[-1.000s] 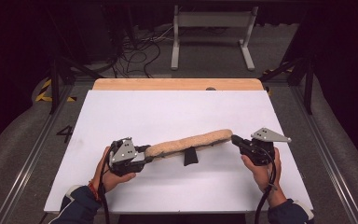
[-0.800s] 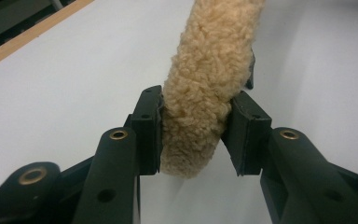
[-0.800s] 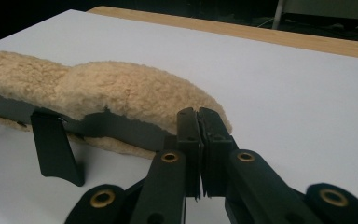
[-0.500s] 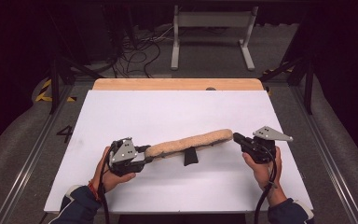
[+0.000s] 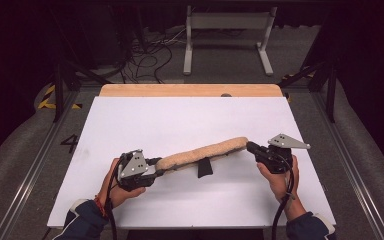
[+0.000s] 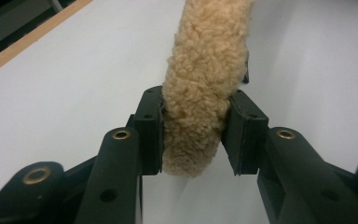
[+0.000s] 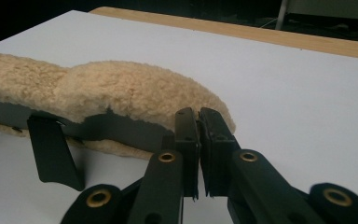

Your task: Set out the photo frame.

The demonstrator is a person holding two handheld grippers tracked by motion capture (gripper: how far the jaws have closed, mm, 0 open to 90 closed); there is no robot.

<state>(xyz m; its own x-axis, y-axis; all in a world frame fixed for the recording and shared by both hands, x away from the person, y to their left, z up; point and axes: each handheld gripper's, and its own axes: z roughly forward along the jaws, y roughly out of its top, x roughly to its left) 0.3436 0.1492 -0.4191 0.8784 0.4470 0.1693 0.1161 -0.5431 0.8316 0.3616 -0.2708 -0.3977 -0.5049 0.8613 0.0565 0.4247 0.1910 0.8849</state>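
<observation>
A long tan fleece pad [image 5: 200,154] with a black lining stretches between my two grippers above the white table top [image 5: 180,120]. My left gripper [image 5: 159,165] is shut on its left end; in the left gripper view the fleece [image 6: 205,70] bulges between both jaws of the left gripper [image 6: 193,126]. My right gripper [image 5: 250,146] meets the pad's right end. In the right gripper view the right gripper [image 7: 198,116] has its jaws pressed together at the edge of the pad [image 7: 121,88]. A black strap tab [image 5: 205,167] hangs from the pad's middle, and its tip [image 7: 53,154] reaches the table.
A wooden strip [image 5: 190,90] runs along the table's far edge. Beyond it are a dark floor with cables [image 5: 150,55] and a white metal stand [image 5: 227,35]. Metal rails [image 5: 35,165] flank the table on both sides.
</observation>
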